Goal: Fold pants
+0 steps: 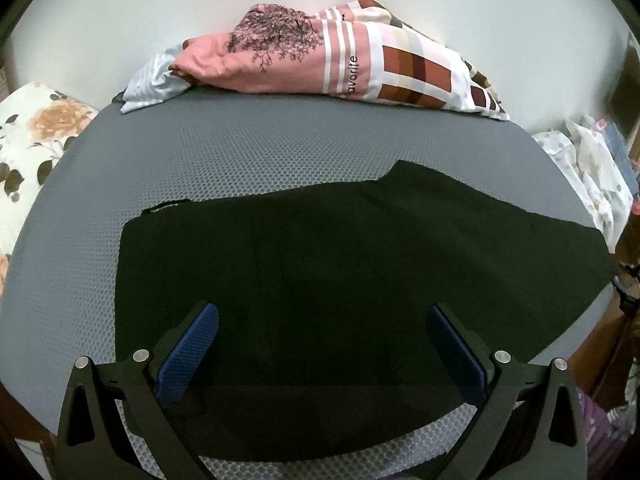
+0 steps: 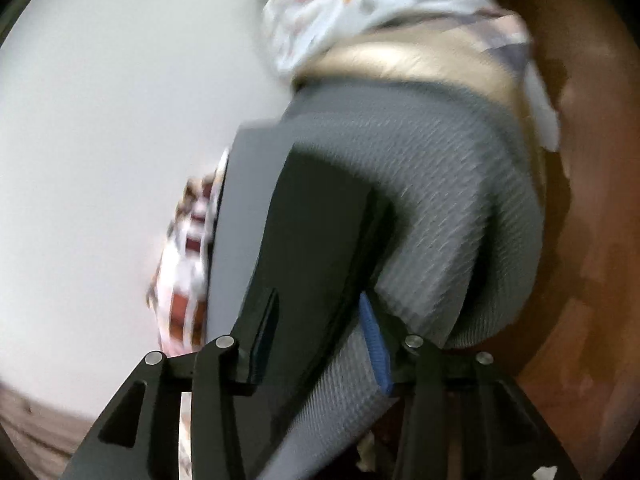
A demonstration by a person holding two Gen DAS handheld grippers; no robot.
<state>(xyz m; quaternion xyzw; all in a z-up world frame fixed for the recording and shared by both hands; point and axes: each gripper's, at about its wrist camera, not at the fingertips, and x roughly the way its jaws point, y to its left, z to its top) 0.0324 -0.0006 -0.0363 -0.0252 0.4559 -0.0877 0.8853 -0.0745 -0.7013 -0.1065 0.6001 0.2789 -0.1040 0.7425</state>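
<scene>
Black pants (image 1: 340, 256) lie flat across the grey mesh mattress (image 1: 240, 152), folded lengthwise, one end at the left and the other reaching the right edge. My left gripper (image 1: 322, 320) is open and empty, its blue pads (image 1: 188, 356) hovering above the near part of the pants. In the blurred, tilted right wrist view, the pants (image 2: 316, 216) run over the mattress edge (image 2: 452, 220). My right gripper (image 2: 320, 312) is open at the pants' end, one finger over the dark cloth and one blue pad (image 2: 376, 344) over the mattress. It holds nothing that I can see.
A pink and checked pillow (image 1: 320, 56) lies at the mattress's far edge against the white wall. A floral pillow (image 1: 36, 140) sits at the left, patterned bedding (image 1: 592, 168) at the right. Brown wooden floor (image 2: 592, 240) lies beyond the right mattress edge.
</scene>
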